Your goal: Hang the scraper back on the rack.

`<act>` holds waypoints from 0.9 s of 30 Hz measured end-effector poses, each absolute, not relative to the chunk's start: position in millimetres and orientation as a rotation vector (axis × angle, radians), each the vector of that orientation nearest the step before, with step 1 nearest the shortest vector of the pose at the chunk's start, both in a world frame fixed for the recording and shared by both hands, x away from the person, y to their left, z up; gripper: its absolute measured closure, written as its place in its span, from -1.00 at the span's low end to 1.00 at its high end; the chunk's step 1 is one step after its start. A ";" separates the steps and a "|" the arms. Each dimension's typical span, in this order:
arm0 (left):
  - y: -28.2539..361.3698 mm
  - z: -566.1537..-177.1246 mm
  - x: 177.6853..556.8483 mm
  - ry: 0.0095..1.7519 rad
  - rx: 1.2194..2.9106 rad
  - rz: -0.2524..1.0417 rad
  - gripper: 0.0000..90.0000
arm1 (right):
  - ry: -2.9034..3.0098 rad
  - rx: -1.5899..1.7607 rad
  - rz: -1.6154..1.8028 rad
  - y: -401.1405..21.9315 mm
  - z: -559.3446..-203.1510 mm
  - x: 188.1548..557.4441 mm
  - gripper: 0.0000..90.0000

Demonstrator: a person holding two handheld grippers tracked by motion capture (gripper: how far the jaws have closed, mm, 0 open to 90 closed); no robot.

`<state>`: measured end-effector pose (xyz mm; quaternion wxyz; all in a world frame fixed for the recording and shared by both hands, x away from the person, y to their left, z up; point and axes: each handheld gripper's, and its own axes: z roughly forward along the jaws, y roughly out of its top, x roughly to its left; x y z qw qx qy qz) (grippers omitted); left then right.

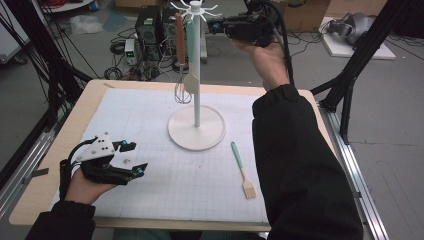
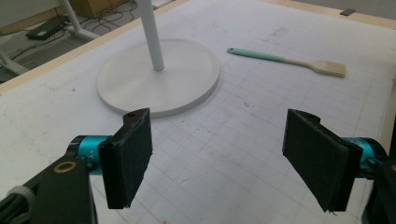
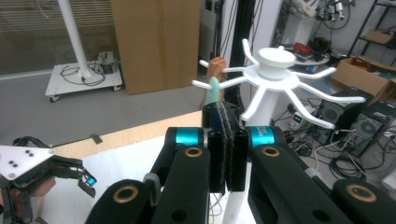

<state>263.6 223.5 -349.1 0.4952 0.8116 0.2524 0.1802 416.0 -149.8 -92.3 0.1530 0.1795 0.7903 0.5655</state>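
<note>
Beside the hook rack (image 1: 196, 10), the right gripper (image 1: 216, 25) hovers with jaws together and empty, while the left gripper (image 1: 134, 157) rests spread apart, well clear of the pastry brush (image 1: 243, 170) on the table (image 1: 60, 145), seemingly next to hang.

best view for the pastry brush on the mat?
Left gripper view: the pastry brush lies whole and close, teal handle to bristles, right of the stand base. The high view shows it whole but smaller.
</note>
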 end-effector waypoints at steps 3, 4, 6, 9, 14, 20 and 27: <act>224.4 -349.2 264.3 0.607 1.968 0.435 -0.45 | 2.259 0.524 1.624 -153.4 -91.9 417.4 0.99; 224.6 -349.2 264.5 0.607 1.969 0.434 -0.45 | 2.255 0.527 1.619 -154.1 -91.8 417.7 0.99; 224.9 -349.4 264.3 0.611 1.966 0.434 -0.45 | 2.250 0.534 1.614 -156.1 -91.9 418.9 0.99; 225.7 -349.3 264.1 0.610 1.968 0.437 -0.45 | 2.247 0.546 1.610 -158.1 -92.6 420.9 0.99; 226.7 -349.5 263.2 0.614 1.965 0.435 -0.45 | 2.252 0.548 1.605 -156.0 -94.6 424.6 0.99; 227.8 -349.6 263.5 0.616 1.964 0.438 -0.45 | 2.263 0.543 1.602 -152.0 -95.4 425.7 0.99; 228.1 -349.3 263.7 0.614 1.963 0.437 -0.45 | 2.253 0.548 1.603 -153.3 -94.6 427.0 0.99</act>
